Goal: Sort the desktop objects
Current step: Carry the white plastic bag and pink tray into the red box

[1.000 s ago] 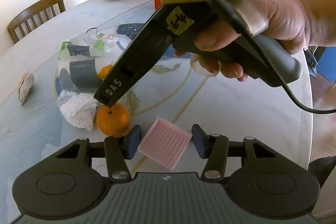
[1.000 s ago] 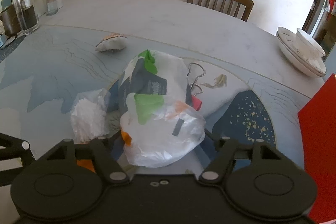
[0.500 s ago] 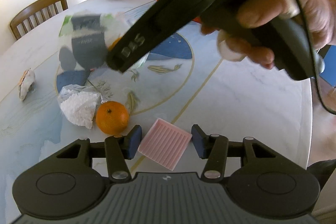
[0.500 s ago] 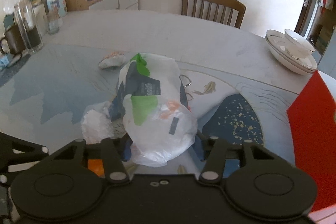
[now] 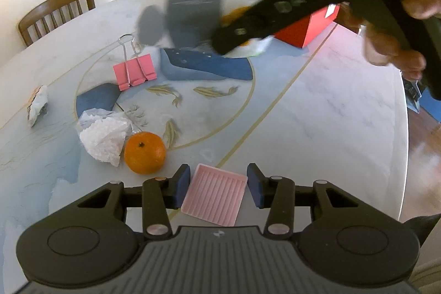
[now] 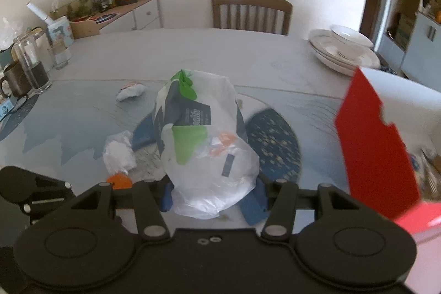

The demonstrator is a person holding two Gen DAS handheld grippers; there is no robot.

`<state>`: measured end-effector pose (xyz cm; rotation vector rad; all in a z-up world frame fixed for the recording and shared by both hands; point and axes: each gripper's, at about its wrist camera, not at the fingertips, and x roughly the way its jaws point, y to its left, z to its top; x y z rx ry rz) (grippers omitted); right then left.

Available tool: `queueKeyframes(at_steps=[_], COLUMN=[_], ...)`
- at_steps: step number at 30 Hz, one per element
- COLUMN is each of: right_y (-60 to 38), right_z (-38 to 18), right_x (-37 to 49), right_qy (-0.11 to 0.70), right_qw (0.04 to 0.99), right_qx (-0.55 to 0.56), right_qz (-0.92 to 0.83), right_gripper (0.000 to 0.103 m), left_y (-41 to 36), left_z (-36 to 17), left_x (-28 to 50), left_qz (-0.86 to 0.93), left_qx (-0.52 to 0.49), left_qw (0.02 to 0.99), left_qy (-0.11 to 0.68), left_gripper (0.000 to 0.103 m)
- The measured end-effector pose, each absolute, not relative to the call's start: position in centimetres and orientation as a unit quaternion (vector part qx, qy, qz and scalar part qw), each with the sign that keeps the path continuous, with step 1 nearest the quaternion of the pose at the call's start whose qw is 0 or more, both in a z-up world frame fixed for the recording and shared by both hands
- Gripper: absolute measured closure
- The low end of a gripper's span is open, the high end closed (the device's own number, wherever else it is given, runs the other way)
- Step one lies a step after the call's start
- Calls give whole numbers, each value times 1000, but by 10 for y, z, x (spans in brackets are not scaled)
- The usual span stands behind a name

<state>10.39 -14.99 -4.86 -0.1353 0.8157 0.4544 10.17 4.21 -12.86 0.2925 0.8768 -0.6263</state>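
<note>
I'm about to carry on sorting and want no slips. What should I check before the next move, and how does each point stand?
1. Right gripper has the plastic bag clamped: ok.
2. Bag lifted off the table: ok.
3. Red box close beside the bag: ok.
4. Room left inside the box: cannot tell.
5. Left gripper closing around the pink tray, pads not yet pressing: not ok.
6. Orange apart from the tray: ok.

The table is looking like glossy polished marble. The bag is showing thin, crinkled, shiny plastic film. The tray is appearing as ribbed matt plastic, the clip as painted metal with wire handles, the orange as dimpled peel.
</note>
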Motion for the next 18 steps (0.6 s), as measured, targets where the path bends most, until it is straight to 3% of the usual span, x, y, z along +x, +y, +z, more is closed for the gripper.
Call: queueKeyframes(at_steps=[18], right_y=[-226], right_z=[-20], right_x=[77], right_qy=[393], right_qw=[903], right_qx=[-33], right_qz=[168], right_gripper=[49], left_y=[20], left_z=[-82], left_x=[110], left_qz=[-274], left_qx=[73], left_qw=[874], left_qy=[394], left_gripper=[60])
